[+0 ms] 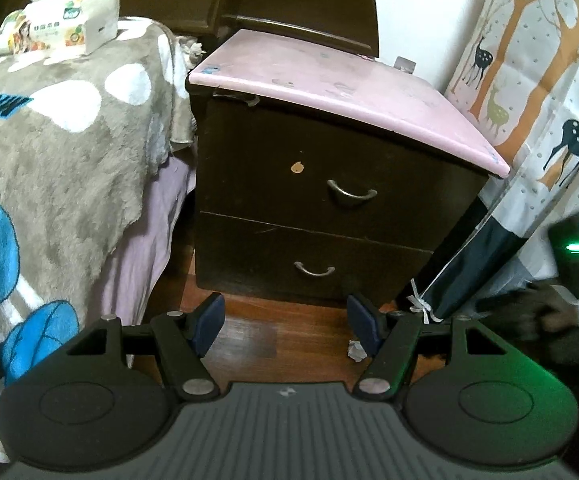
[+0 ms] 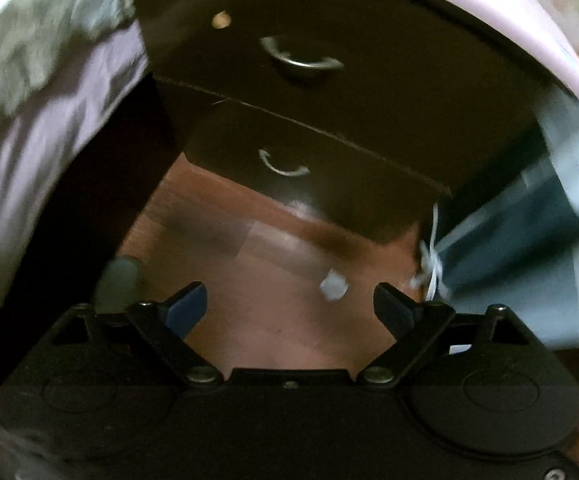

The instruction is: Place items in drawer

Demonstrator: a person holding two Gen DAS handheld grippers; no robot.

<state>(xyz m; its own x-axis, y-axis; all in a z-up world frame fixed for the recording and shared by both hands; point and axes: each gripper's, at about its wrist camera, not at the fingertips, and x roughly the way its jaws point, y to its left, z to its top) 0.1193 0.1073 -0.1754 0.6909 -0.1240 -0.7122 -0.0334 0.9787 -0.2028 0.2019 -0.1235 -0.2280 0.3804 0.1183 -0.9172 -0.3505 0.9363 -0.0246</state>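
I am holding both grippers in front of the dark nightstand point(image 1: 321, 184), which I am using as my landmark. The left gripper point(image 1: 285, 330) is hanging low before it with its jaws spread wide and nothing between the blue pads point(image 1: 211, 322). The right gripper point(image 2: 287, 306) is also gaping open and empty, pointing down at the wooden floor point(image 2: 273, 280) in front of the nightstand; that view is blurring.

The upper drawer point(image 1: 329, 176) and lower drawer point(image 1: 309, 260) are both sitting shut, each showing a curved metal handle point(image 1: 352, 195). A pale round chip point(image 1: 297, 167) is showing just left of the upper handle. The pink top surface point(image 1: 329, 80) of the nightstand is lying bare apart from scuffs.

To the left of the nightstand, a bed with a grey cartoon blanket point(image 1: 61, 152) is carrying a tissue pack point(image 1: 73, 28). A small crumpled paper scrap point(image 2: 333, 286) is lying on the floor in front of the nightstand. A deer-print curtain point(image 1: 529, 60) is hanging to its right.
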